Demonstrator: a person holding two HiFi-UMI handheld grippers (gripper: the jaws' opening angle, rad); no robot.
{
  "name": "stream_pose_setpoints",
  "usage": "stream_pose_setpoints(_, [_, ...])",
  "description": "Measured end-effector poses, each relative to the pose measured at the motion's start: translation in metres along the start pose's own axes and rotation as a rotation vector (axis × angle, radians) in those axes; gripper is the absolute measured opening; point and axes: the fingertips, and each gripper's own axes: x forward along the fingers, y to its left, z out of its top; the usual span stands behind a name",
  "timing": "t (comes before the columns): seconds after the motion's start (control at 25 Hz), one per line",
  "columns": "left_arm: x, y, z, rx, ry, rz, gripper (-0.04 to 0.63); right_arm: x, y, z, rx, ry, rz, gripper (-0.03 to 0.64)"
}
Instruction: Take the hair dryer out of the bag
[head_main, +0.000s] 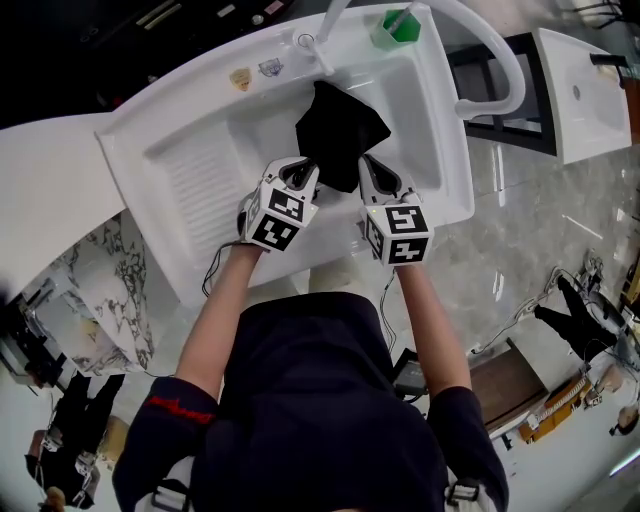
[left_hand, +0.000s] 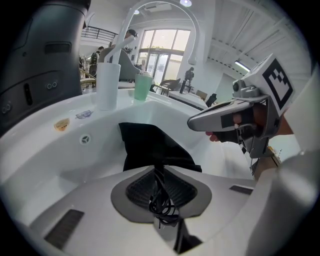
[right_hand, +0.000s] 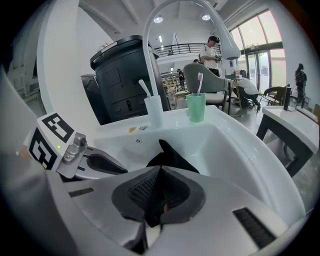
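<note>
Fingers (left_hand: 135, 189) of the left gripper (left_hand: 161, 170) pinch a black cord (left_hand: 161, 202) at the bag's (head_main: 340, 135) top. The right gripper (right_hand: 159, 170) is closed on its cloth, likely to spread the mouth. The bag lies in the sink (head_main: 200, 180) — hair dryer unseen, presumably inside.

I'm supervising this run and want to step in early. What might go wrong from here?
The left claw pinches only a thin black cord from the black bag; it may slip free or pull the mouth shut. The right claw grips just an edge of fabric, so lifting could tip the unseen dryer into the hard sink. The green cup behind could get knocked.
</note>
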Motion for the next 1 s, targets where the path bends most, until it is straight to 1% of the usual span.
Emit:
stream_pose_setpoints(0.12, [0.008,-0.002,-0.004,0.000,0.021,-0.010,0.072,0.003,-0.001,-0.003,0.011,0.008,0.009,0.035])
stream_pose_setpoints(0.24, [0.017,-0.001,-0.006,-0.001,0.037,-0.003,0.083,0.006,-0.003,-0.006,0.022,0.017,0.013,0.035])
stream_pose_setpoints(0.52, [0.037,-0.001,-0.020,-0.030,0.100,-0.026,0.118,0.011,-0.007,-0.016,0.045,0.037,0.027,0.035])
stream_pose_setpoints(0.72, [0.046,-0.003,-0.032,-0.026,0.139,-0.032,0.129,0.013,-0.011,-0.018,0.065,0.044,0.031,0.035])
stream_pose_setpoints(0.84, [0.052,-0.006,-0.032,-0.045,0.145,-0.049,0.132,0.015,-0.013,-0.019,0.074,0.049,0.037,0.035])
stream_pose_setpoints(1.0, [0.065,-0.004,-0.031,-0.043,0.167,-0.050,0.135,0.018,-0.016,-0.018,0.106,0.051,0.044,0.035])
